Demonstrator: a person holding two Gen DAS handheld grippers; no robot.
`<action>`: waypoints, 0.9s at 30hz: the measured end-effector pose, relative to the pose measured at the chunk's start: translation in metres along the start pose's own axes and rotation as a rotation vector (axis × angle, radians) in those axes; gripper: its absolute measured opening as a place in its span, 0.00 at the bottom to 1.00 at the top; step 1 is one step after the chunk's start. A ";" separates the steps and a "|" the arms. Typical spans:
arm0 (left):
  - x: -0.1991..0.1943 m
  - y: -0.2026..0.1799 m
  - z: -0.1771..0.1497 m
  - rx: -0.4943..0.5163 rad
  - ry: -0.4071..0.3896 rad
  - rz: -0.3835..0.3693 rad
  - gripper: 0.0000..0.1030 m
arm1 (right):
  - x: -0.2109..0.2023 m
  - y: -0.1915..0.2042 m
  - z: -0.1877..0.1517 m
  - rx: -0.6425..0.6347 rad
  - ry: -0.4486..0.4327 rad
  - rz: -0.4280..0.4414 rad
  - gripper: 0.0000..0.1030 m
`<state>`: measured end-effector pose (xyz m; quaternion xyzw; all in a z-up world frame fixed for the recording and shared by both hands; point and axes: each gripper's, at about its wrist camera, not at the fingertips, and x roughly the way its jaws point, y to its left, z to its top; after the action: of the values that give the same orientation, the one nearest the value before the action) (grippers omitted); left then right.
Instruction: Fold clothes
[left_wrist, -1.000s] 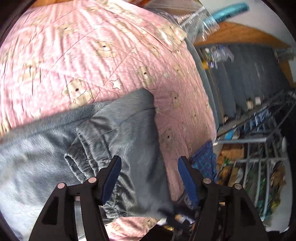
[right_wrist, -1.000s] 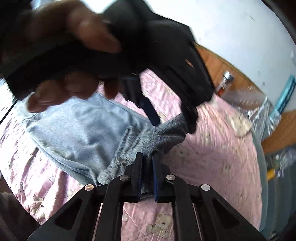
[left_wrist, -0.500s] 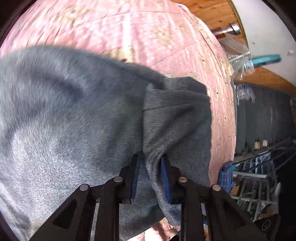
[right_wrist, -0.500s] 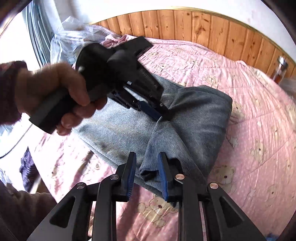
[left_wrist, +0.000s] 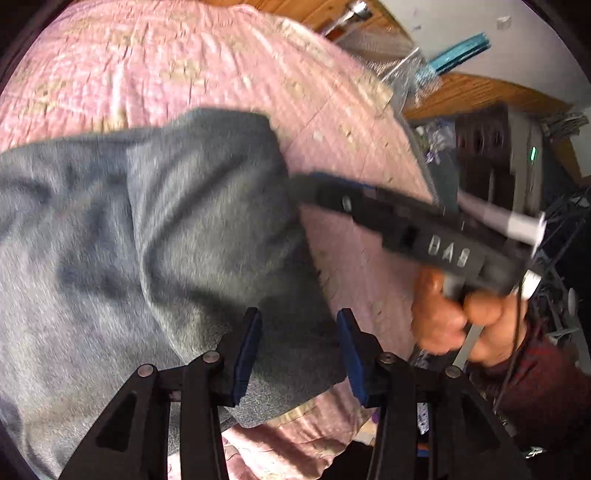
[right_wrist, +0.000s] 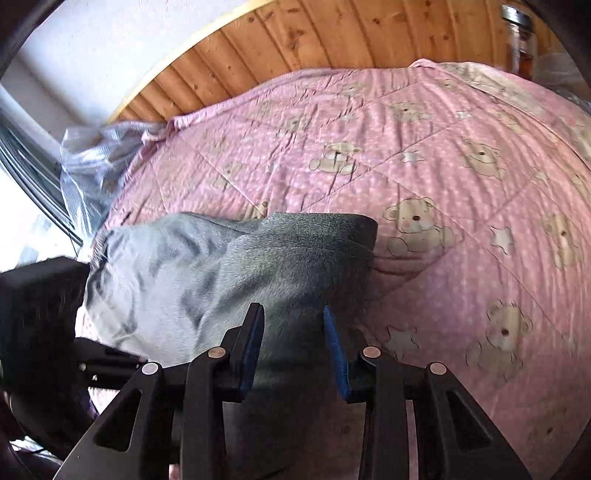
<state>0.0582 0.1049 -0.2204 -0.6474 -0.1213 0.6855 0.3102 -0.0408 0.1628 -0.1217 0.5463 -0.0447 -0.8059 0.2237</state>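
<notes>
The grey garment (right_wrist: 236, 273) lay folded over itself near the front edge of the pink bear-print quilt (right_wrist: 461, 184), its doubled end towards the quilt's middle. Half a second before, both grippers had pinched its near hem. Now the left gripper (left_wrist: 299, 347) and the right gripper (right_wrist: 293, 343) stood with jaws parted, cloth lying loose between the pads. By my judgement this fold had been laid down and released, so smoothing or a further fold came next.
</notes>
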 end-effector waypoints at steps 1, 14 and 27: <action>0.014 0.006 -0.007 -0.009 0.031 0.057 0.43 | 0.016 -0.005 0.002 -0.011 0.019 -0.042 0.34; -0.010 0.054 0.071 -0.343 -0.213 -0.020 0.55 | -0.052 0.112 -0.086 -0.305 -0.030 0.067 0.49; -0.065 0.078 0.098 -0.214 -0.182 0.027 0.11 | -0.029 0.191 -0.091 -0.475 -0.025 -0.015 0.06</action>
<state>-0.0591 0.0296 -0.1984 -0.6136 -0.2123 0.7286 0.2179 0.1097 0.0191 -0.0728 0.4685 0.1474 -0.8023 0.3393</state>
